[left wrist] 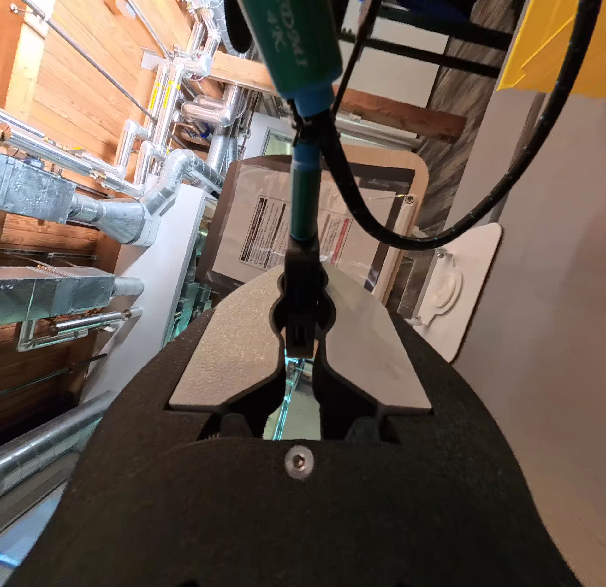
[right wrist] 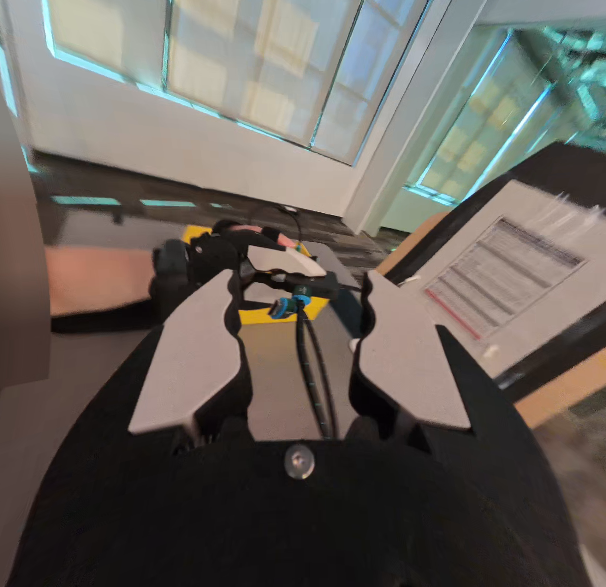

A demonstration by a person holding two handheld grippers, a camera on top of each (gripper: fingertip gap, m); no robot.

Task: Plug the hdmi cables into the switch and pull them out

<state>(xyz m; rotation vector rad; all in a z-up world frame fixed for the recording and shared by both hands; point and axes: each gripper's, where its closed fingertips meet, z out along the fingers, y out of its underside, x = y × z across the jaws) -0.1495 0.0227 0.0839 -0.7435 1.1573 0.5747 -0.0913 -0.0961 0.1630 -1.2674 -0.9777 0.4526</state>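
In the left wrist view my left gripper (left wrist: 303,276) is shut on the small black HDMI switch (left wrist: 300,312), seen edge-on between the pads. A green plug with a blue collar (left wrist: 303,204) sits in the switch's far end. A second green plug (left wrist: 295,30) hangs loose close above, and the black cable (left wrist: 347,191) loops to the right. In the right wrist view my right gripper (right wrist: 299,276) is open and empty. Beyond it the left gripper (right wrist: 323,274) holds the switch (right wrist: 324,281), with one plug (right wrist: 302,291) in it and the loose plug (right wrist: 280,309) below. The cable (right wrist: 311,374) runs back between my right fingers.
A yellow box (right wrist: 278,317) stands on the grey table (right wrist: 278,358) behind the switch. A board with a printed sheet (right wrist: 505,276) leans at the right; it also shows in the left wrist view (left wrist: 262,217). A person's forearm (right wrist: 98,276) holds the left gripper. Windows fill the background.
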